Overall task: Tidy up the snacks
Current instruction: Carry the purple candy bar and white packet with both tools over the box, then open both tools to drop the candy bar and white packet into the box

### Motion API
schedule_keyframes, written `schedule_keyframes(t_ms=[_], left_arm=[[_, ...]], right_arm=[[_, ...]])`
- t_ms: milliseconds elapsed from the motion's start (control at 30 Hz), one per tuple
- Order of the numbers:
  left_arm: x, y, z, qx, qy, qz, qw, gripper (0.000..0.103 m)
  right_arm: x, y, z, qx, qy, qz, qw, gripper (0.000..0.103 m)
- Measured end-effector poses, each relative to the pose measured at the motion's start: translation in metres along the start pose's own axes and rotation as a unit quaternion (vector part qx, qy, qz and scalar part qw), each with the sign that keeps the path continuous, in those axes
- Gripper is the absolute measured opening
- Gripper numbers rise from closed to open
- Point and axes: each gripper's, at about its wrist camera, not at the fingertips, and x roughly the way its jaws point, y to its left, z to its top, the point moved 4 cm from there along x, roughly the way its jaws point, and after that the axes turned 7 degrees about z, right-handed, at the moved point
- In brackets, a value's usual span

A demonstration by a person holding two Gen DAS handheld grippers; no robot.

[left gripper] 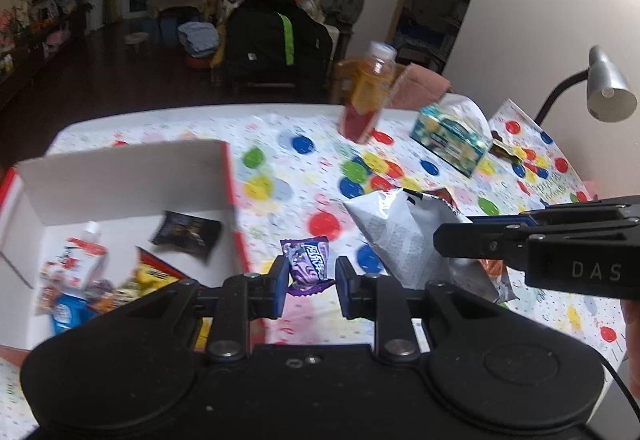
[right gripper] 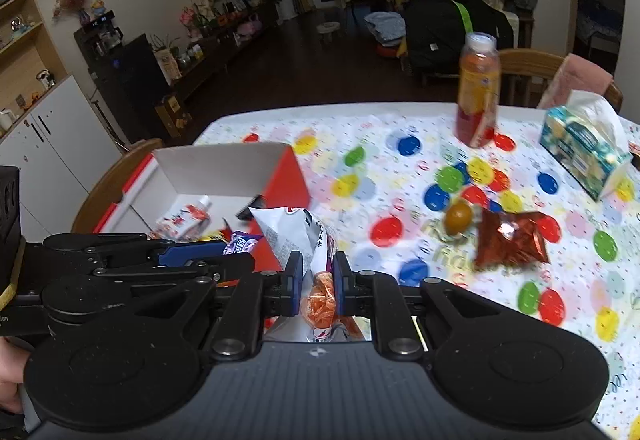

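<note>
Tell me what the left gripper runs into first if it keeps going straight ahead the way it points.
The left gripper already has the purple candy wrapper between its fingers. Past that, probably bare tablecloth, with the drink bottle far off to the right; depth is unclear.

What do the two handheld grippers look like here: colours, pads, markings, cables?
Both the left gripper and right gripper are matte black, with linkage arms, silver pivot bolts, round housings and blue finger pads. The right one's side reads "DAS". A thin black cable trails from the left one.
</note>
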Motion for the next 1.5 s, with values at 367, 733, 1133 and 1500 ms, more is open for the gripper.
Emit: schedule_keyframes(t_ms=[367, 733, 1133, 1500], left_arm=[[-0.023, 0.068, 0.01, -0.017, -0.018, 0.038, 0.999, 0.022], [-0.02, 0.14, 0.018, -0.033, -0.017, 0.093, 0.995, 0.022], [0.023, 0.193, 0.016, -0.04, 0.024, 0.124, 0.9913, 0.022], [0.065, 0.203, 0.018, -0.018, 0.053, 0.134, 0.9895, 0.022]], right_arm=[[0.033, 0.061, 0.024, -0.022, -0.013, 0.021, 0.999, 0.016], [0.09, 0.098, 0.043, -0.049, 0.005, 0.018, 0.999, 0.016], [0.157, 0.097, 0.046, -0.057, 0.042, -0.005, 0.998, 0.016], [0.199, 0.09, 0.047, -0.061, 0.06, -0.026, 0.996, 0.016]])
